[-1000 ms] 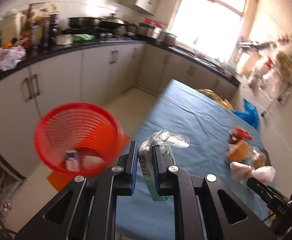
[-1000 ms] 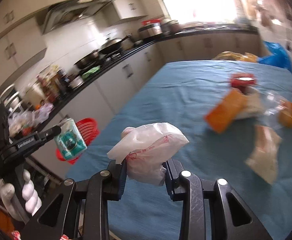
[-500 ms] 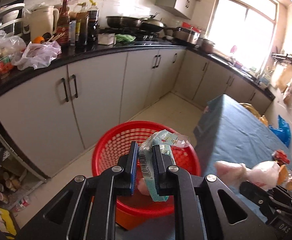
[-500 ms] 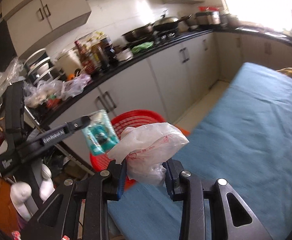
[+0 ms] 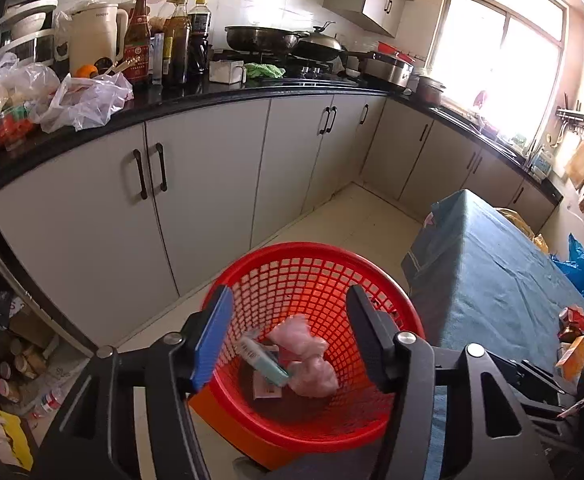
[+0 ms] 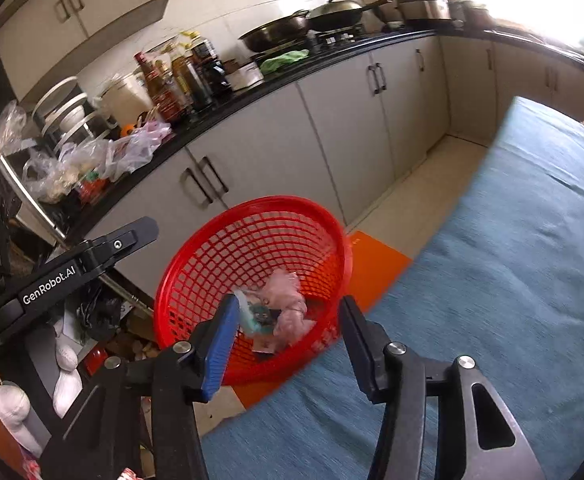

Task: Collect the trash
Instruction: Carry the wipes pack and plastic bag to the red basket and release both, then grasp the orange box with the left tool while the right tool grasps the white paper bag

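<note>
1. My left tool [image 5: 288,332] is nearest in the left wrist view: its jaws are opening, spread wide, with nothing between the pads, poised above the basket.
2. My right tool [image 6: 286,330] is likewise opening, pads apart and gripping nothing; it hangs over the near edge of the blue-cloth-covered table [image 6: 511,300], aimed at the basket.
3. Just beyond both tools sits the round red plastic mesh basket [image 5: 311,272], on the floor beside the table's corner, on an orange mat [image 6: 375,256].
4. Inside the basket lie the crumpled pale pink plastic bag [image 5: 307,354], touching a pale green packet [image 5: 264,360] that tilts across a small flat card [image 5: 266,390] at the bottom.
5. On the table's far right, more wrappers [image 5: 571,336] lie, well apart from the basket.
6. Farther back run grey cabinet doors [image 5: 212,200] under a black worktop [image 5: 212,98] carrying sauce bottles [image 5: 172,40], a cream kettle [image 5: 92,36], loose clear bags [image 5: 84,100] and dark woks [image 5: 264,38].
7. A bright window [image 5: 499,60] closes the far wall.
</note>
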`<state>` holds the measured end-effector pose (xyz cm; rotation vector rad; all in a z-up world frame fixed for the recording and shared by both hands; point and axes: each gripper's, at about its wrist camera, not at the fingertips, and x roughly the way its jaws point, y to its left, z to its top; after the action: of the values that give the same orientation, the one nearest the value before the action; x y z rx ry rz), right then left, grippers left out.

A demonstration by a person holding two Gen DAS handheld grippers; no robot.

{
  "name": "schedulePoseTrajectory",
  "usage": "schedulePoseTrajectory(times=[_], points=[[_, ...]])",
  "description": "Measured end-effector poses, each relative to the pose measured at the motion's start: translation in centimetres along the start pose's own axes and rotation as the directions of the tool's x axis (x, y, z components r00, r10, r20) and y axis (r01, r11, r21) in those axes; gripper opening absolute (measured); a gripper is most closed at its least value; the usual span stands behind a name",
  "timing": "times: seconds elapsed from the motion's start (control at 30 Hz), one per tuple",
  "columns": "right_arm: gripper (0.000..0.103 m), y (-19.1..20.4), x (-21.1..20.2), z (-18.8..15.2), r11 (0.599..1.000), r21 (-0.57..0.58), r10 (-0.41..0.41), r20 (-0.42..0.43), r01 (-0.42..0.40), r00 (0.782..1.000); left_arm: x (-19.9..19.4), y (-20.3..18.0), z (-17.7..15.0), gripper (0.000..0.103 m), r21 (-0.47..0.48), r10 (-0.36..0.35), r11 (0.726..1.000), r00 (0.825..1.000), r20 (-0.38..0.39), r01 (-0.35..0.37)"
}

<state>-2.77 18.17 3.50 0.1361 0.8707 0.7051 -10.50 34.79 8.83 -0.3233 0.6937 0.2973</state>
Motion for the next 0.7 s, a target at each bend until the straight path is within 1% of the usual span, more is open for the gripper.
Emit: schedulePoseTrajectory(times=[0.27, 0.4, 0.5, 0.7], points=[[0.059, -2.4, -4.3, -2.4, 0.997, 0.069, -0.018, 0.031, 0.016, 0.999, -0.8, -1.5, -0.7, 0.063, 0.004, -0.021, 1.0, 1.0, -0.019, 0.021], [0.061, -3.3, -6.5, -3.7, 0.996, 0.086, -0.042, 0.054, 0.037, 0.998, -2.0, -3.3, -1.2, 0.067, 0.045, -0.021, 0.999, 1.0, -0.01, 0.021], [0.062, -4.0, -8.1, -4.7, 0.993, 0.109, -0.045, 0.067, 0.038, 0.997, -3.0, -4.9, -1.6, 0.071, 0.075, -0.027, 0.997, 1.0, 0.0, 0.027], [0.062, -6.1, -12.3, -7.2, 0.987, 0.148, -0.074, 0.108, 0.058, 0.991, -4.5, -9.2, -2.6, 0.075, 0.148, -0.07, 0.986, 0.998, -0.005, 0.07]])
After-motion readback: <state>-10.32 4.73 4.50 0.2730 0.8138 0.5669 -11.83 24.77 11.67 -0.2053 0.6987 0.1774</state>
